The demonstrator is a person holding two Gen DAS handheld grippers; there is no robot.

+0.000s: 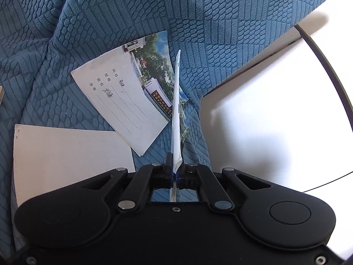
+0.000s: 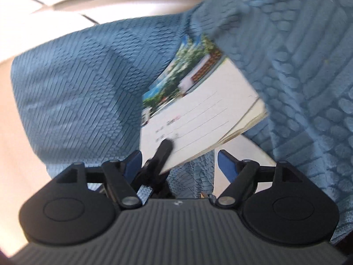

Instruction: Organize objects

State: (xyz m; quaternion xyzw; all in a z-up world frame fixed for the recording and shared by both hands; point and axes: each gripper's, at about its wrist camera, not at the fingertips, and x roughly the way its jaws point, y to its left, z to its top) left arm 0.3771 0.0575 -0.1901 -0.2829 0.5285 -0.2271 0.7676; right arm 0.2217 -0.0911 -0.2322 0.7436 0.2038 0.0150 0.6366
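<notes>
Left wrist view looks down on a blue textured sofa cover [image 1: 220,33], where one notebook [image 1: 123,92] with a photo cover and ruled name lines lies flat beside a plain white booklet [image 1: 66,154], while the left gripper [image 1: 175,167] is clamped tight on the edge of another thin notebook [image 1: 176,110] standing upright. To stack neatly, it should probably be lowered flat and square onto the lying one. Blurred, the right gripper [image 2: 178,165] gapes wide, gripping nothing.

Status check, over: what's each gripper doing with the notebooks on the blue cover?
Left gripper shut on thin notebook, held edge-on. Right gripper open, empty. Second notebook and white sheet lie on blue cover. Nothing blocking.
</notes>
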